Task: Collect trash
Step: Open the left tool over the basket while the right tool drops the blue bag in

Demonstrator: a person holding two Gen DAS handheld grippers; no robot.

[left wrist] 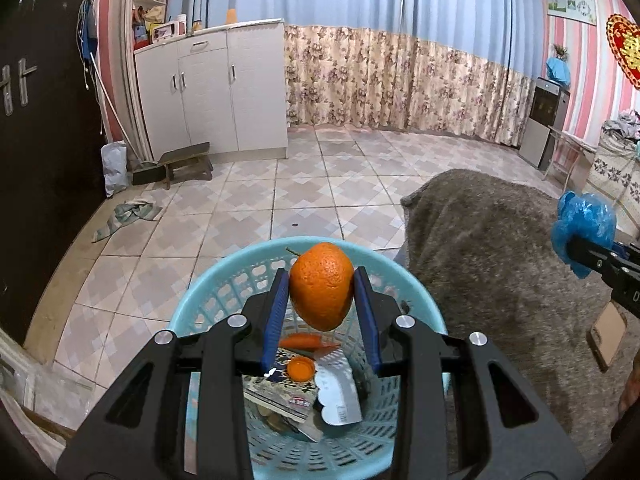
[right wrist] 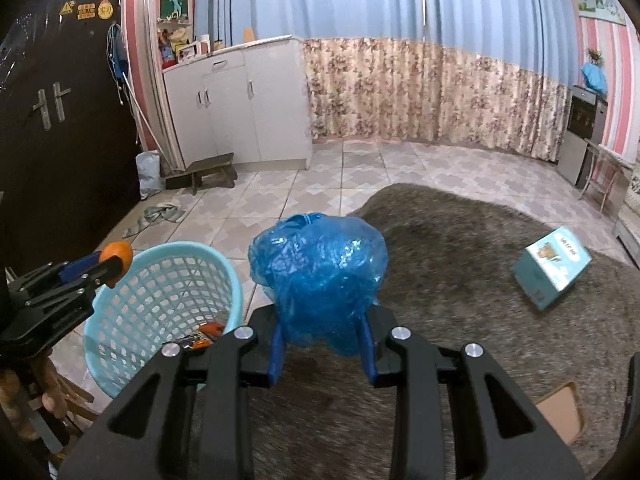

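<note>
My left gripper (left wrist: 321, 286) is shut on an orange (left wrist: 321, 286), holding it right above the light blue plastic basket (left wrist: 208, 280). Inside the basket lie an orange cap (left wrist: 300, 369), a printed packet (left wrist: 280, 394) and a white wrapper (left wrist: 340, 396). My right gripper (right wrist: 323, 320) is shut on a crumpled blue plastic bag (right wrist: 320, 276), over the grey rug (right wrist: 460, 280) to the right of the basket (right wrist: 168, 280). In the right wrist view the left gripper (right wrist: 114, 266) with the orange (right wrist: 117, 258) hangs at the basket's left rim. The blue bag (left wrist: 582, 228) also shows at the right of the left wrist view.
A light blue carton (right wrist: 552, 268) lies tilted on the rug at the right, and a cardboard piece (right wrist: 560, 416) near the lower right. A white cabinet (left wrist: 212, 92), a low wooden stool (left wrist: 188, 164) and a rag (left wrist: 128, 216) stand on the tiled floor beyond.
</note>
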